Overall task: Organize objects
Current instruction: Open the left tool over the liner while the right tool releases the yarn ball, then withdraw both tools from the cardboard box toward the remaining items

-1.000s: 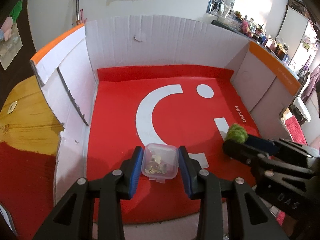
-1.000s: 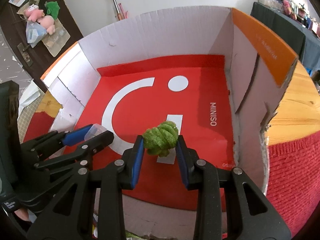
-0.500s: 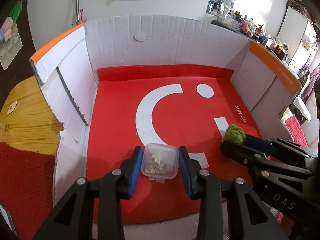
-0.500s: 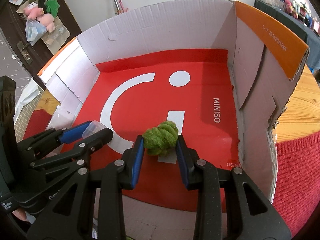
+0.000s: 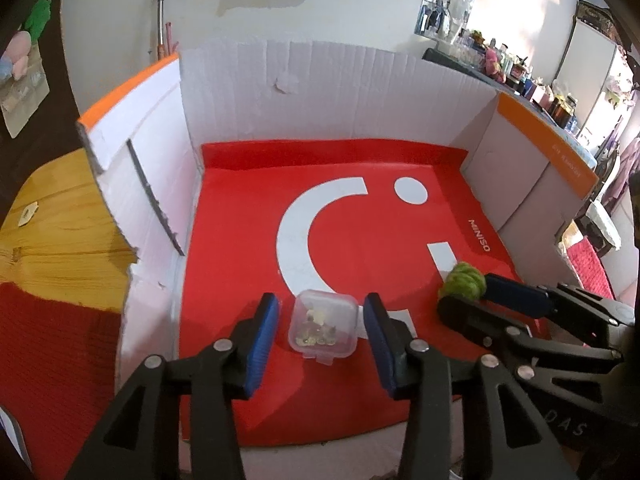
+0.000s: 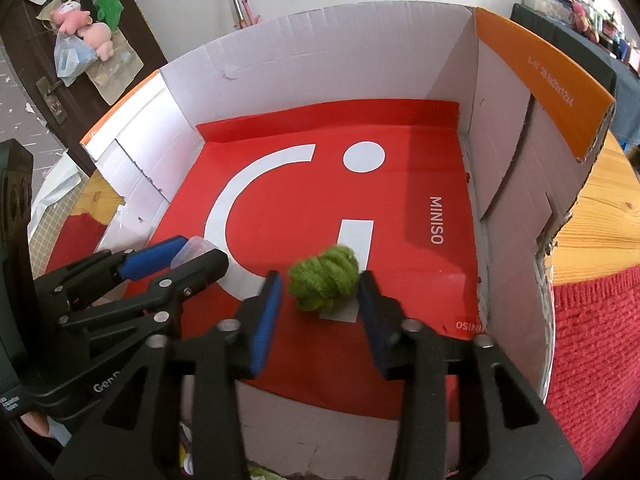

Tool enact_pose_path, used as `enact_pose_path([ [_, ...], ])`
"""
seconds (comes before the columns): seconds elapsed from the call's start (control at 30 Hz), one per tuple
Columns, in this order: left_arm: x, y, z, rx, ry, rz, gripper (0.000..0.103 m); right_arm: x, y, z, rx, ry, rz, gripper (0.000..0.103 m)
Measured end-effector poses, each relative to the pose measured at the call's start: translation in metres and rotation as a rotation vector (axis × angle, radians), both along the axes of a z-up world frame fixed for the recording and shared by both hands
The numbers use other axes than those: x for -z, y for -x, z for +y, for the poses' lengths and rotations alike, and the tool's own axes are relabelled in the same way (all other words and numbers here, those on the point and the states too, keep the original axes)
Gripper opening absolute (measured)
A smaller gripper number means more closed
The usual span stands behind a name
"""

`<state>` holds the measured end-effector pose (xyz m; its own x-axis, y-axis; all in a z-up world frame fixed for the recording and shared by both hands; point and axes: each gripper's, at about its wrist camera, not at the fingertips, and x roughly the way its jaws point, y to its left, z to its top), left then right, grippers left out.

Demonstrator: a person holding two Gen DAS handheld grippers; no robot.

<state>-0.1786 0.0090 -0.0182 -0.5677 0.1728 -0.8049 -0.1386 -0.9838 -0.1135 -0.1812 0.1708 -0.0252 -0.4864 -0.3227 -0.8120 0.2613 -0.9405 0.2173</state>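
Two black handheld grippers with blue pads are reaching side by side into a shallow cardboard box with white walls and orange-topped side flaps. A red sheet printed with a white curved logo and the word MINISO is lining the box floor.

The left gripper is opening. A small clear plastic case with a snap lid is sitting on the red sheet between its fingers, near the front edge of the box, with a gap of red showing on each side, so the pads are no longer pressing it. Small pale and dark bits are lying inside the case; what they are is hard to tell.

The right gripper is also opening. A fuzzy green ball of yarn-like material is resting between its fingers, partly on a white bar of the logo, toward the front right of the box. A sliver of space is showing beside each pad, so it appears let go, though motion blur is making the right edge uncertain.

The box is standing on a wooden table partly covered with a red knitted cloth. In the background, pink and green soft toys are hanging on a dark door.
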Motion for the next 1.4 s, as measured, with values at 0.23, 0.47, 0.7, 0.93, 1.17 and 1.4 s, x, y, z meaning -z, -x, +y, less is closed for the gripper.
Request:
enact_pose_path([
  [0.23, -0.004, -0.003, -0.001, -0.005, 0.007, 0.011, 0.050, -0.003, -0.004, 0.001, 0.006, 0.013, 0.007, 0.047],
  [0.47, -0.014, -0.014, -0.004, -0.016, 0.028, 0.044, 0.055, -0.009, -0.011, 0.004, 0.012, 0.016, 0.025, 0.047],
  [0.7, -0.025, -0.028, -0.009, -0.030, 0.039, 0.082, 0.061, -0.017, -0.022, 0.004, 0.011, 0.011, 0.051, 0.054],
  [0.93, -0.031, -0.038, -0.012, -0.046, 0.044, 0.107, 0.068, -0.027, -0.035, 0.003, 0.016, 0.005, 0.086, 0.061],
  [1.17, -0.036, -0.050, -0.015, -0.060, 0.053, 0.136, 0.082, -0.034, -0.047, 0.005, 0.024, 0.002, 0.107, 0.069],
  [1.4, -0.038, -0.063, -0.019, -0.074, 0.059, 0.154, 0.089, -0.037, -0.059, 0.009, 0.035, 0.003, 0.121, 0.075],
])
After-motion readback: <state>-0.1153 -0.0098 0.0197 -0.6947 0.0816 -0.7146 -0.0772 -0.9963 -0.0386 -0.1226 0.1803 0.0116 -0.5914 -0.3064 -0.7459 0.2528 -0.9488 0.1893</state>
